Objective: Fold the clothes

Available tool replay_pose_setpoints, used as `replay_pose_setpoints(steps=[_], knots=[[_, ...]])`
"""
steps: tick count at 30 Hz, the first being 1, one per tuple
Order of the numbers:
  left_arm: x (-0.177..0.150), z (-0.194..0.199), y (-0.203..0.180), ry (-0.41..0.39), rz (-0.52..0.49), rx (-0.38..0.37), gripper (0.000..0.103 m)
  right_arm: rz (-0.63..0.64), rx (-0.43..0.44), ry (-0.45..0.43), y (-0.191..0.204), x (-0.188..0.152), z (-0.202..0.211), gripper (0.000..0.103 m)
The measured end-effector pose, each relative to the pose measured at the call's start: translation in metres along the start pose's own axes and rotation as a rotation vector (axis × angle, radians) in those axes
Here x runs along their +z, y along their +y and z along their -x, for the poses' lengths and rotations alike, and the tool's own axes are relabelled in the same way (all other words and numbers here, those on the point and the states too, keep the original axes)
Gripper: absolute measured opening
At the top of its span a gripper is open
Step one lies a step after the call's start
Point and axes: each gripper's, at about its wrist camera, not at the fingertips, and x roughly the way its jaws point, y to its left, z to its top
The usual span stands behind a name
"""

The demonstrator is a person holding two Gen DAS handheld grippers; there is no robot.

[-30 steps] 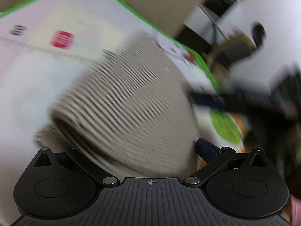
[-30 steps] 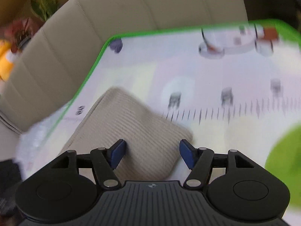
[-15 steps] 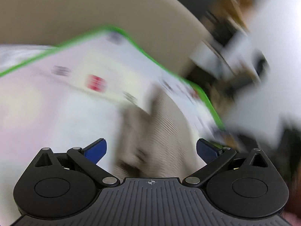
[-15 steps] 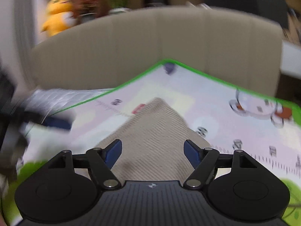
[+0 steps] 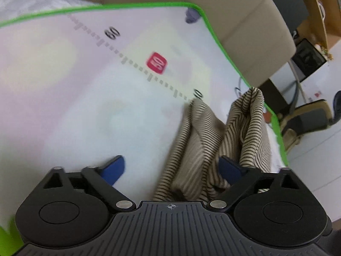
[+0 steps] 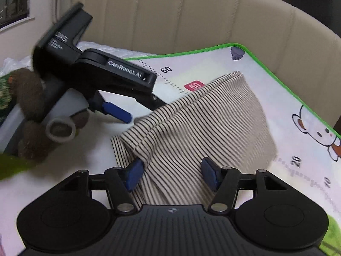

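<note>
A: What is seen behind the work?

B: A beige sofa (image 6: 213,21) fills the top of the right wrist view, and a green-edged play mat (image 5: 85,98) printed with a ruler is spread below it. In the left wrist view, some furniture is glimpsed blurred at the far right.

A: Where is the garment?

B: The striped shirt (image 6: 202,128) is laid on the mat, folded into a thick block at the centre of the right wrist view. In the left wrist view it is bunched at the lower right, with one ridge standing up.

A: How are the fingers set?

B: The left gripper (image 5: 170,168) is spread wide and nothing is held; cloth is lying between its fingers, and its right finger (image 5: 230,168) is half buried in a fold. The right gripper (image 6: 170,173) is also wide open, with the shirt's near edge lying between its fingers but not pinched. The left gripper is seen again at the upper left of the right wrist view, beside the shirt's left edge.

A: What could go wrong from here?

B: It is judged that only the top layer might be caught if either gripper were closed now, so the stack would be peeled apart. The raised ridge could also be dragged by the buried finger, and the fold would be skewed.
</note>
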Motion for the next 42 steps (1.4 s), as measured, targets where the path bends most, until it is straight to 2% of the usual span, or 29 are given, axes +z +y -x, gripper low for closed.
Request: replay_pose_setpoints(steps=[1,2,5,8,10,13,14,16,18,20,24,26,29,32,37,39,40,41,42], knots=[[0.000,0.001,0.001,0.015,0.009,-0.027,0.085,0.001,-0.012,0.014,-0.008,-0.001,0.007,0.065],[-0.005,-0.001,-0.004,0.042,0.010,-0.066,0.078,-0.007,-0.027,0.025,-0.017,-0.002,0.014,0.066],[-0.014,-0.006,-0.017,0.086,-0.047,-0.094,0.078,-0.099,-0.071,0.031,-0.047,-0.003,0.031,0.067],[-0.022,-0.008,-0.028,0.148,-0.090,-0.130,0.079,-0.266,-0.082,-0.018,-0.075,0.000,0.054,0.071],[-0.029,-0.006,-0.033,0.201,-0.109,-0.161,0.081,-0.365,-0.054,-0.064,-0.082,0.003,0.064,0.073],[-0.039,-0.004,-0.041,0.279,-0.138,-0.208,0.083,-0.427,-0.040,-0.104,-0.076,0.010,0.063,0.074],[-0.040,0.003,-0.046,0.272,-0.171,-0.196,0.083,-0.416,-0.055,-0.112,-0.068,0.015,0.058,0.076],[-0.033,0.023,-0.048,0.191,-0.196,-0.140,0.087,-0.380,-0.096,-0.125,-0.050,0.022,0.047,0.079],[-0.024,0.037,-0.040,0.101,-0.167,-0.067,0.089,-0.345,-0.124,-0.133,-0.029,0.023,0.036,0.079],[-0.015,0.051,-0.032,0.015,-0.134,0.004,0.085,-0.292,-0.159,-0.121,-0.009,0.019,0.024,0.079],[-0.016,0.044,-0.021,0.032,-0.093,0.059,0.063,-0.204,-0.240,-0.075,0.022,0.006,0.001,0.080],[-0.021,0.036,-0.025,0.054,-0.115,0.085,0.060,-0.185,-0.302,-0.056,0.027,-0.003,-0.007,0.082],[-0.029,0.028,-0.031,0.079,-0.154,0.099,0.060,-0.256,-0.336,-0.059,0.015,-0.011,-0.009,0.092],[-0.032,0.027,-0.033,0.086,-0.173,0.100,0.060,-0.257,-0.356,-0.075,0.012,-0.014,-0.006,0.092],[-0.034,0.020,-0.033,0.101,-0.161,0.097,0.058,-0.114,-0.411,-0.121,0.026,-0.014,-0.006,0.088],[-0.035,0.018,-0.034,0.104,-0.160,0.095,0.057,-0.059,-0.423,-0.127,0.032,-0.014,-0.011,0.083],[-0.036,0.018,-0.034,0.106,-0.159,0.093,0.057,-0.051,-0.403,-0.117,0.031,-0.013,-0.015,0.074],[-0.036,0.017,-0.034,0.107,-0.159,0.091,0.056,-0.043,-0.383,-0.106,0.031,-0.012,-0.018,0.059],[-0.036,0.017,-0.034,0.110,-0.159,0.088,0.054,-0.050,-0.362,-0.093,0.029,-0.010,-0.020,0.052]])
